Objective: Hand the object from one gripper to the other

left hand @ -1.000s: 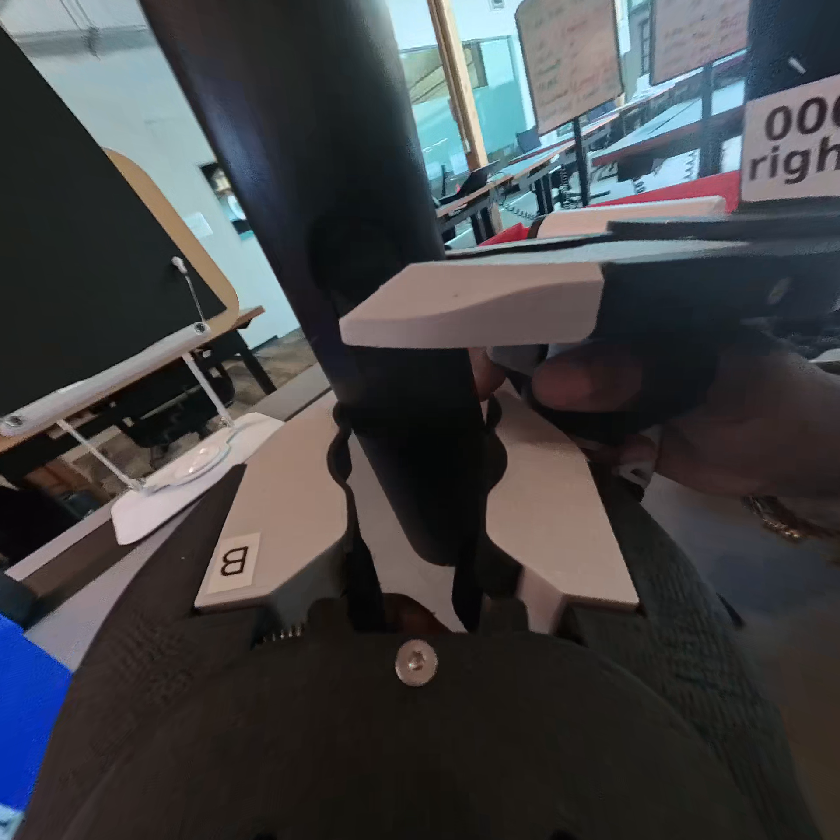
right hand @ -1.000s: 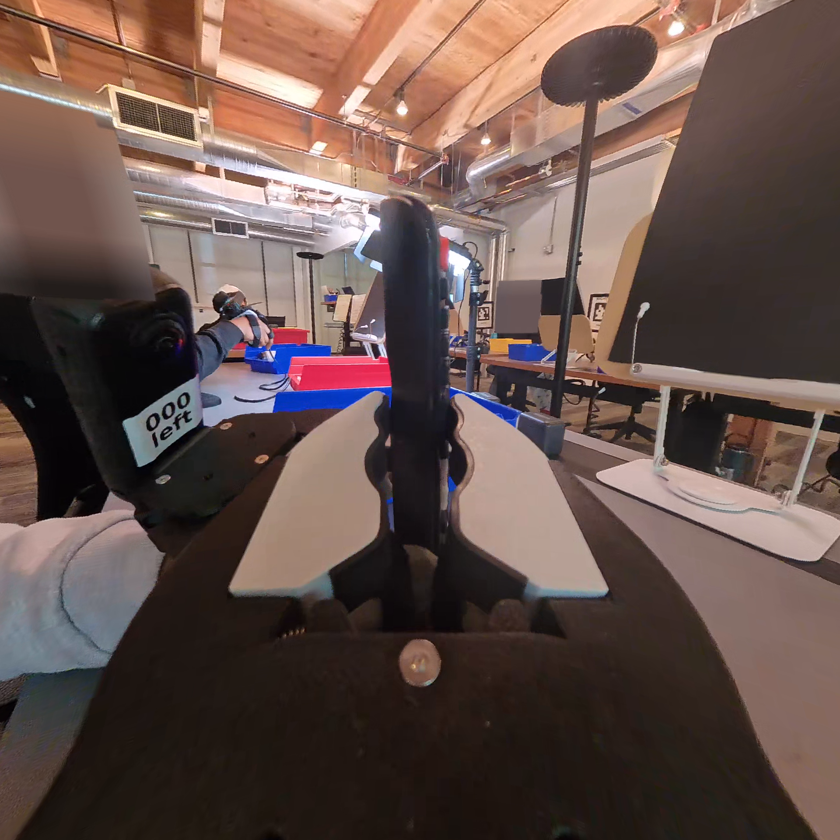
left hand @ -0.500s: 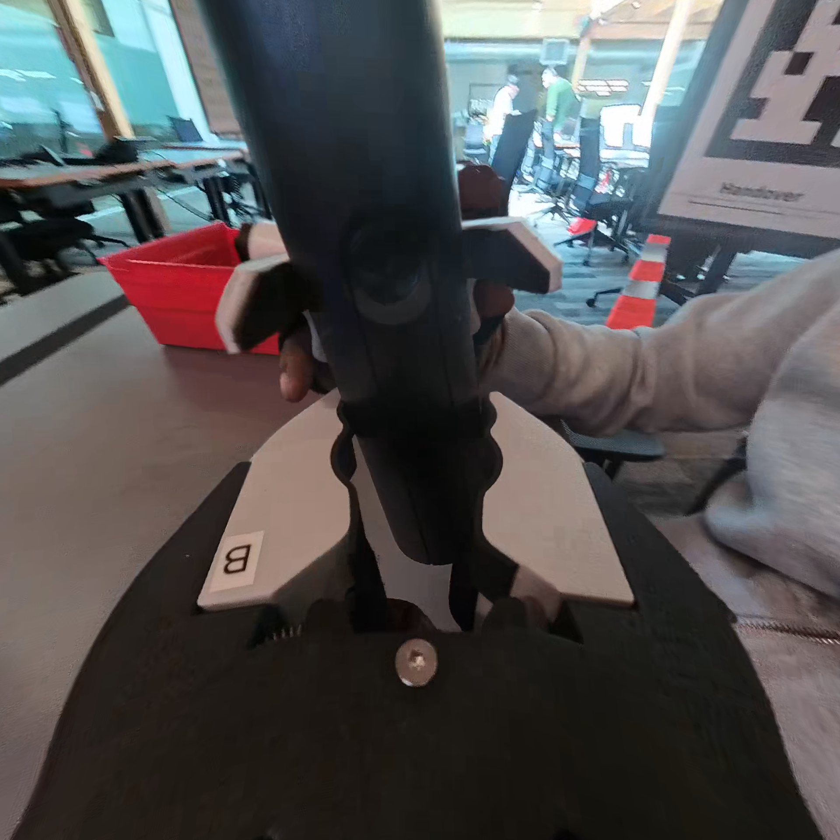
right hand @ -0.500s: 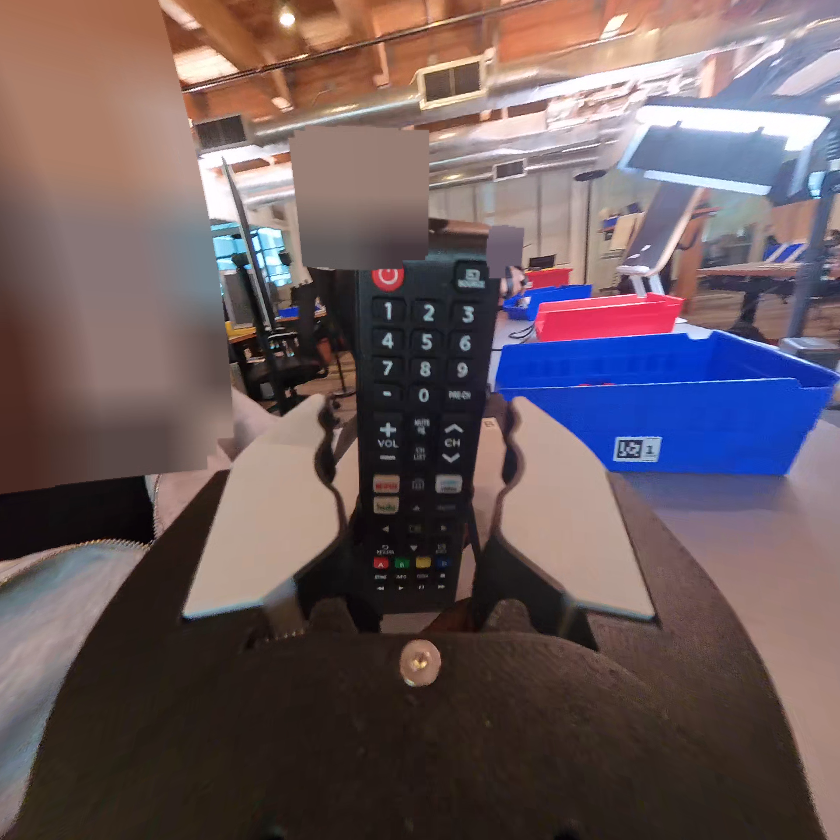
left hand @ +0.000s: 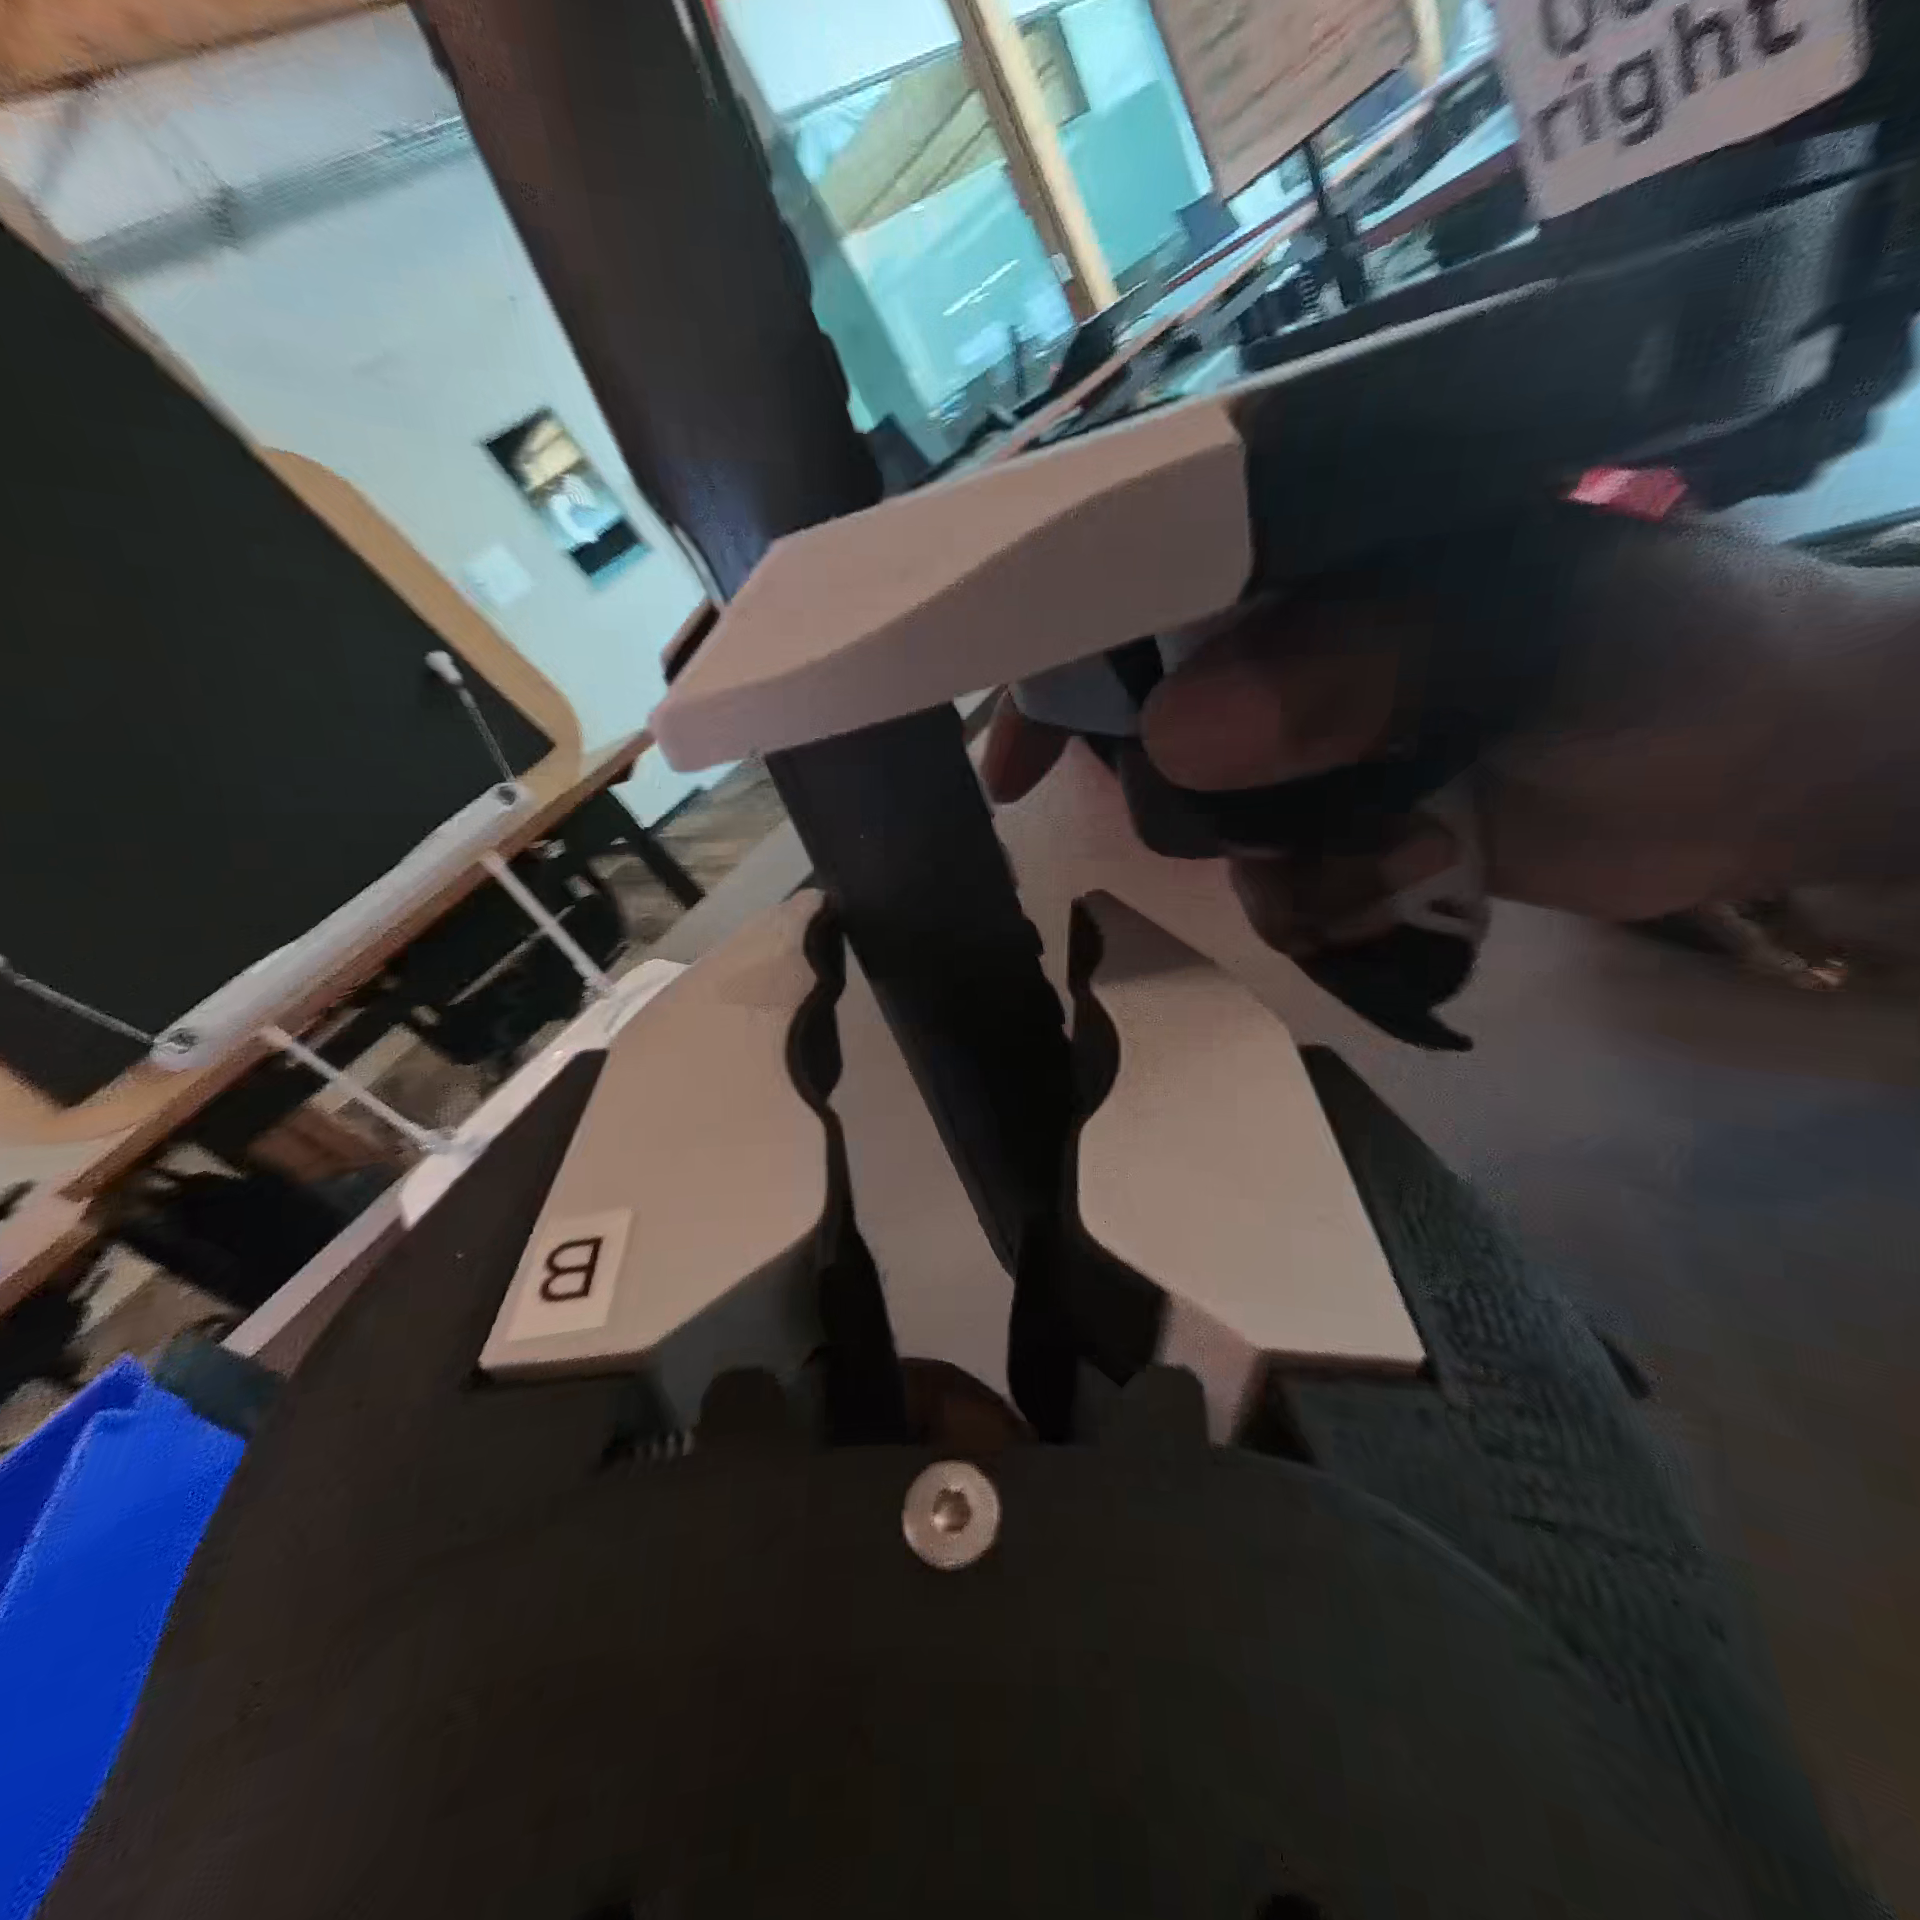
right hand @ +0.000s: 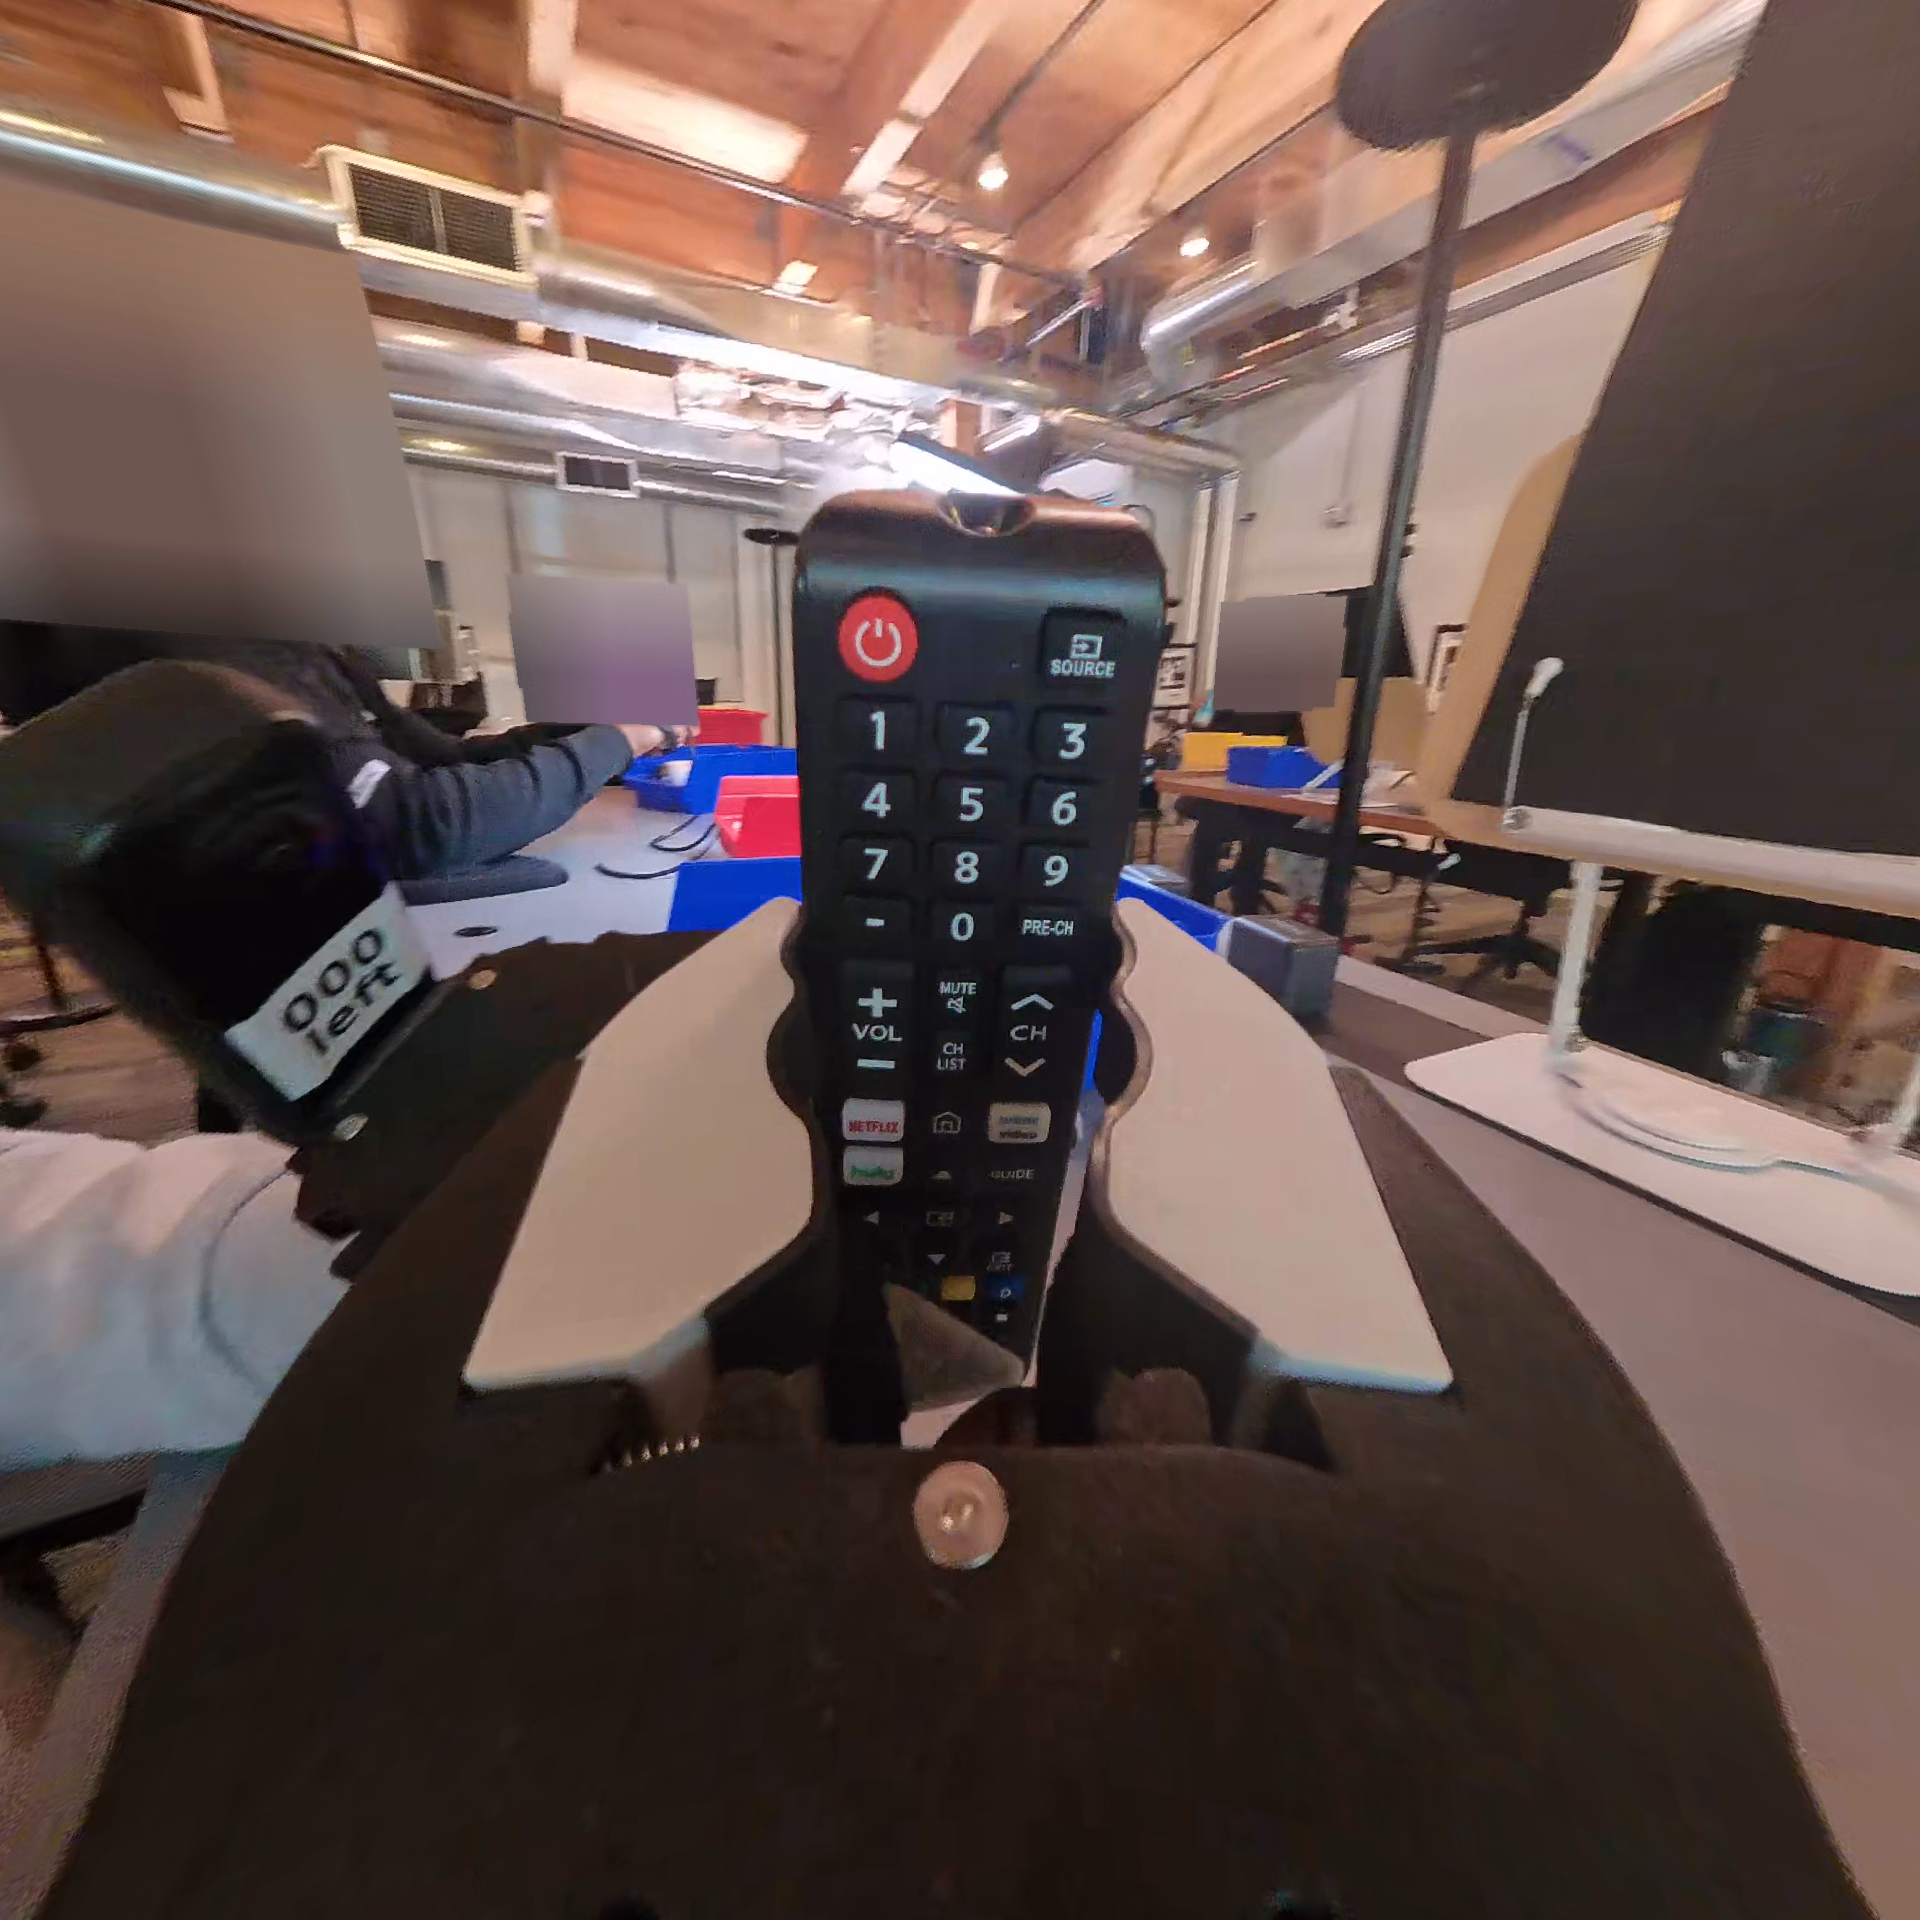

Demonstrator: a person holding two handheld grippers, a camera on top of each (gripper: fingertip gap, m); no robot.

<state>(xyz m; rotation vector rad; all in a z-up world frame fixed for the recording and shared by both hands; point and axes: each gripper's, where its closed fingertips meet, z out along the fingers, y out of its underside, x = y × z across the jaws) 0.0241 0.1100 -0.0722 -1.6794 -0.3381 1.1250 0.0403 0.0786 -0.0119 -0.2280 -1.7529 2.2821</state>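
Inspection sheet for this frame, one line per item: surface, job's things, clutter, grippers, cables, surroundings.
Surface: grey table, bare where visible.
Job's things: black remote control, upright, buttons facing the right wrist camera.
Clutter: blue bin; white stand carrying a black board.
Grippers: right gripper shut on the remote's sides; left gripper open, the remote's lower end loose between its fingers.
Cables: dark cable on a far table.
Surroundings: workshop with a wooden ceiling, metal ducts, and people at far tables.

Right hand-held gripper (right hand: pixel 951 1081) clamps long black plastic remote control (right hand: pixel 971 831), buttons facing camera, upright between grey fingers (right hand: pixel 665 1164). Left hand-held gripper's black body (right hand: pixel 239 904) just left; grey desk (right hand: pixel 1662 1299) right.
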